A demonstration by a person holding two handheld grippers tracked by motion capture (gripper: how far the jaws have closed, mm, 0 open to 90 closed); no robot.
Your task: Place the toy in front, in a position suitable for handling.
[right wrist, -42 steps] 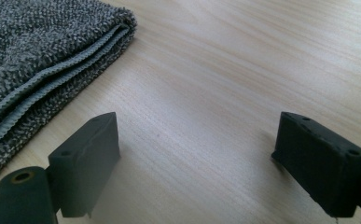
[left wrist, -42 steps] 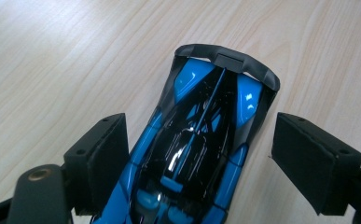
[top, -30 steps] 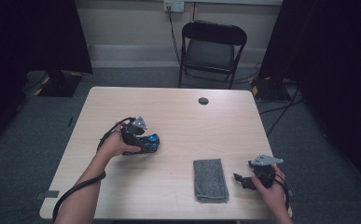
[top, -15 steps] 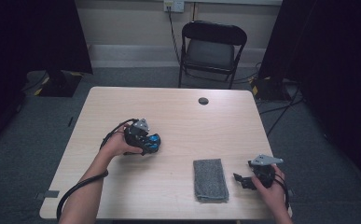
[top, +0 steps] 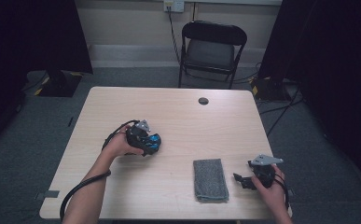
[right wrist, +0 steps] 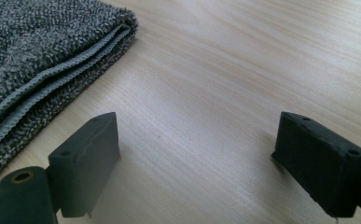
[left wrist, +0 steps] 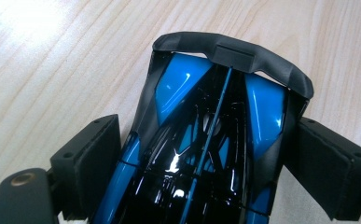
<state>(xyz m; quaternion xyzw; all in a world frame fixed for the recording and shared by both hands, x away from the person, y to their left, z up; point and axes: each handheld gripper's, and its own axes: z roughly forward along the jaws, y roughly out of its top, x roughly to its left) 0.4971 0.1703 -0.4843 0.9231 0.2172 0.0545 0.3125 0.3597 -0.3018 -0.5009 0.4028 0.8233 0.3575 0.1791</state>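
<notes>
Toy car (left wrist: 206,140), blue and black, sits between the jaws of my left gripper (top: 143,138), left of the table (top: 183,116) centre. In the left gripper view both pads flank the car's body; the left pad seems to touch it, and I take the jaws as clamped on it. Whether its wheels rest on the wood or hang just above I cannot tell. My right gripper (top: 247,179) rests near the front right corner with jaws wide apart and nothing between them. A folded grey cloth (top: 210,179) lies just beside it, untouched. I judge the work early: car secured, cloth not yet picked up, any wiping or wrapping yet to come.
</notes>
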